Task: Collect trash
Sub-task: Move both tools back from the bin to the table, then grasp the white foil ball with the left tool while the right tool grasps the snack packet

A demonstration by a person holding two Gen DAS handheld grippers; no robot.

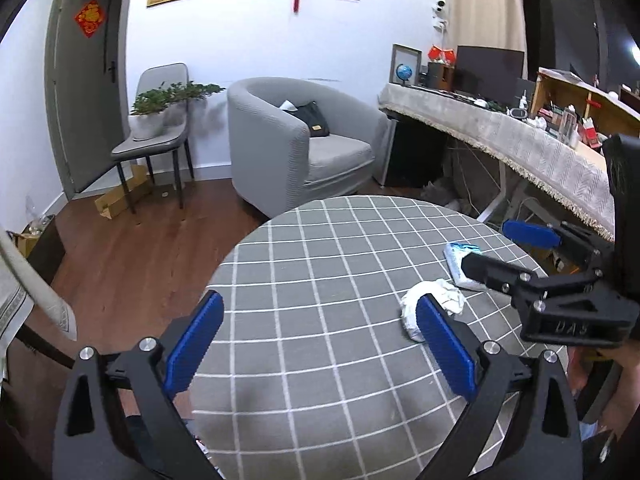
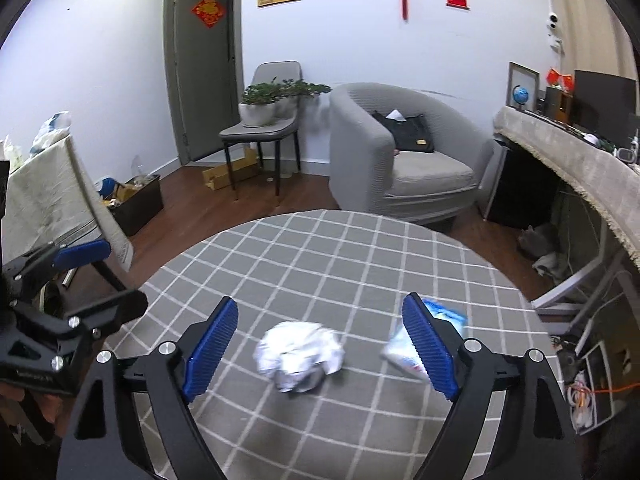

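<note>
Jaws on both grippers stand spread wide, grasping nothing. The right gripper (image 2: 320, 346) hovers over the round checked table (image 2: 340, 256), its blue pads (image 2: 212, 348) flanking a crumpled white paper wad (image 2: 300, 356) that lies on the cloth at 12 o'clock, just ahead of the fingertips. Just beside the right-hand pad, at 2 o'clock, lies a blue-and-white tissue packet (image 2: 402, 350), partly hidden. From the left wrist view, the left gripper (image 1: 320, 346) has the wad (image 1: 434, 306) at 2 o'clock, touching nothing. Farther off at 12 o'clock stands a grey armchair (image 2: 404, 152) with a black bag (image 2: 408, 132), and at 11 o'clock a chair bearing a potted plant (image 2: 272, 106).
</note>
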